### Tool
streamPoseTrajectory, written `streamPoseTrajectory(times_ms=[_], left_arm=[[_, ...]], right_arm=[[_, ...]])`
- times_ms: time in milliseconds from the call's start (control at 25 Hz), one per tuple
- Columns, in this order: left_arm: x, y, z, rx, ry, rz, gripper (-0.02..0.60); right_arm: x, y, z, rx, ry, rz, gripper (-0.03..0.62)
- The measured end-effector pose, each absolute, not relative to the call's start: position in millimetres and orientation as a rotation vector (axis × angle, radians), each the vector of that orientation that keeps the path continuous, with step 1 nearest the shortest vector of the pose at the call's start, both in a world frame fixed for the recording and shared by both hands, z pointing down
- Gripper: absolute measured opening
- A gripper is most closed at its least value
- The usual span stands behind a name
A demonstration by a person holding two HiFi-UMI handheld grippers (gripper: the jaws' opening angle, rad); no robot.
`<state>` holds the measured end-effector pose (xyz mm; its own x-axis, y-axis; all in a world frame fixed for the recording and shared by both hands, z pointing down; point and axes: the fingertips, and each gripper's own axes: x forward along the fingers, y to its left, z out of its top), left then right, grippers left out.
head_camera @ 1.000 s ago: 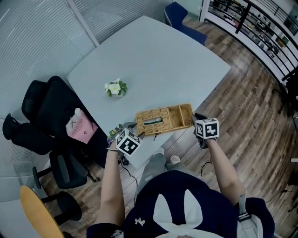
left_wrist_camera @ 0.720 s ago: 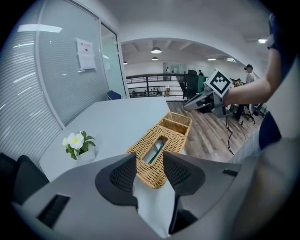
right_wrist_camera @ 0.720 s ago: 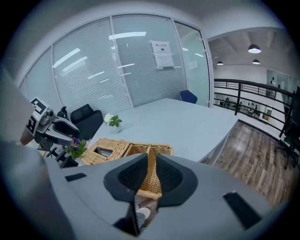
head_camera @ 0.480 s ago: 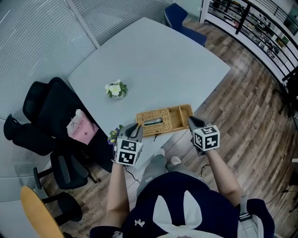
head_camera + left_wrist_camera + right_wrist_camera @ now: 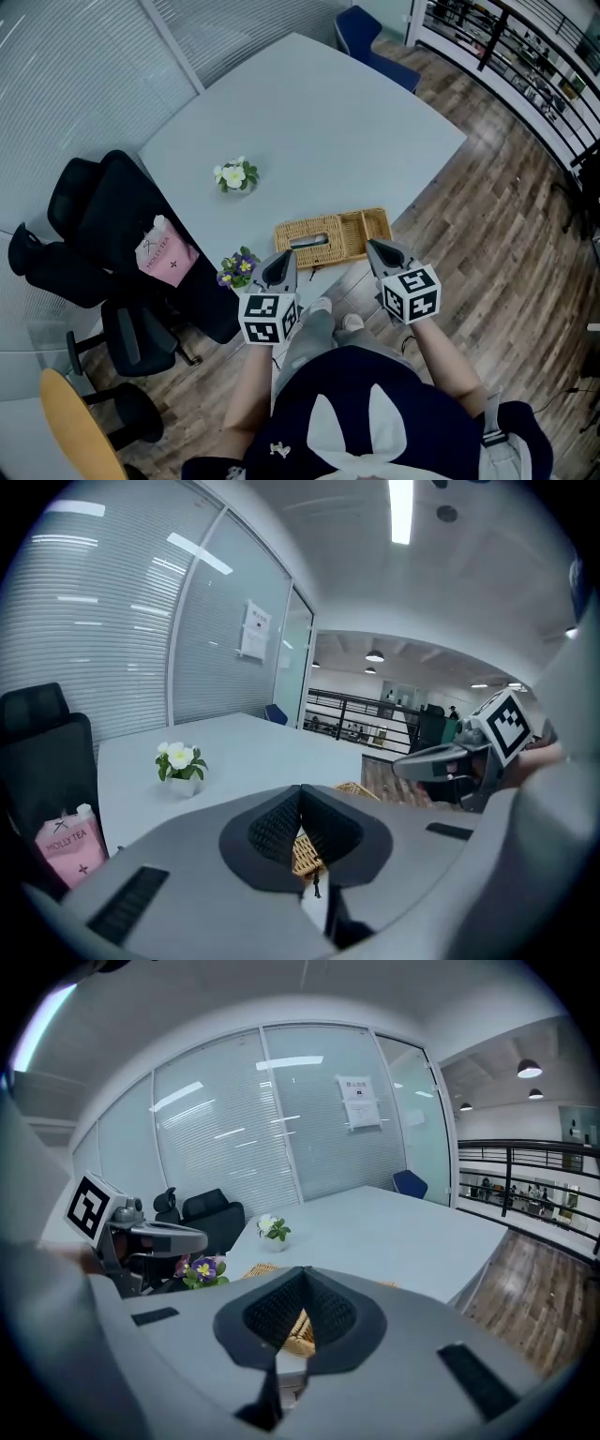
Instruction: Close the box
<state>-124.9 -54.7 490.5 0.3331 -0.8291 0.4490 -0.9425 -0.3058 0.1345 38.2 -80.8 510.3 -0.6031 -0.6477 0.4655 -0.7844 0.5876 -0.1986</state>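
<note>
Head view: claws [image 5: 284, 260] [image 5: 374, 247] closed, tilted downward

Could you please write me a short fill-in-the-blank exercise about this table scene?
The small pot in the middle of the pale grey table holds ___ flowers. The paper bag on the black office chair is ___. In the head view, the flowers just left of the woven wicker box are ___.
Missing words: white; pink; purple.
</note>
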Motion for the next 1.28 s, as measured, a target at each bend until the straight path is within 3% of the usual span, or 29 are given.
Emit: streamPoseTrajectory(times_ms=[1280], left_arm=[[-65.0,-28.7,482.2,2.254,-1.576,0.395,0.022]], right_arm=[[29.4,-48.2,491.5,1.009,-2.512,0.458,0.002]])
